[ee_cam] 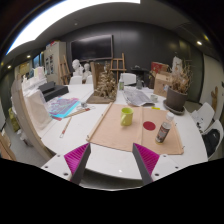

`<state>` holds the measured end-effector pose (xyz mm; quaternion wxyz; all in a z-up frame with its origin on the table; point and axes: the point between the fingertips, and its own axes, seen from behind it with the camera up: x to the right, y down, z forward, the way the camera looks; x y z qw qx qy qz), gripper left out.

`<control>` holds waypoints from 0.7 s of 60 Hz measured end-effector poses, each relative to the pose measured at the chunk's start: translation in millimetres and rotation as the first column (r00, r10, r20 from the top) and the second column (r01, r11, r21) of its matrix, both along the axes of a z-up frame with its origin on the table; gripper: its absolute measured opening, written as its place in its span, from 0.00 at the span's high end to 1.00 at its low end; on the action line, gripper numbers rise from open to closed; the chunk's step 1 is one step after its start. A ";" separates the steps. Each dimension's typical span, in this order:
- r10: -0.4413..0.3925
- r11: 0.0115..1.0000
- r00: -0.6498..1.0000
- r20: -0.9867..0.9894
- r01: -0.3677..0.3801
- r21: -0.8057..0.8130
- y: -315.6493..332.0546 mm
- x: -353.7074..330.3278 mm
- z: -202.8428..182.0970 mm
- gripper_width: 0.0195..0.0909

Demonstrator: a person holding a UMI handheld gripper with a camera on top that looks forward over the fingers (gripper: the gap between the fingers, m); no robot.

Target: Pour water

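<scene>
Tongs [117, 160] nearest, 2 pink pads [78, 161] wide apart, holding nothing. Ahead on brown mat [112, 135], left to right: green cup [127, 116], red lid [148, 126], bottle [164, 129]. Pour not begun; grasp still to do. White bench [60, 135] edge near, open room between.

Art studio: easel [122, 66], cluttered worktable [100, 160]

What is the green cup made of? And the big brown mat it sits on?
The green cup looks like plastic: a bright, even colour with a dull sheen. The brown mat looks like cardboard or thin wood, flat and matte; I can't tell which. The gripper is open, with both well beyond its fingers.
</scene>
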<state>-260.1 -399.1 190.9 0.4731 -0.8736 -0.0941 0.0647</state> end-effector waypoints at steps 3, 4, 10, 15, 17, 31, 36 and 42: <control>-0.018 1.000 1.000 0.006 0.018 -0.005 6.0 28.8 -8.6 0.07; -0.025 1.000 1.000 0.007 0.025 -0.005 8.4 38.1 -11.4 0.07; -0.065 0.998 0.998 0.010 0.065 0.004 26.1 92.0 -31.8 0.07; -0.093 0.996 0.995 0.026 0.092 0.010 42.8 134.9 -52.1 0.07; -0.103 0.995 0.994 0.035 0.103 0.017 50.9 151.8 -58.9 0.07; -0.138 0.988 0.990 0.021 0.137 0.066 123.5 220.5 -95.7 0.07; -0.129 0.989 0.991 0.021 0.127 0.073 147.9 229.5 -109.4 0.07; -0.106 0.990 0.994 0.026 0.103 0.097 174.3 230.6 -120.9 0.07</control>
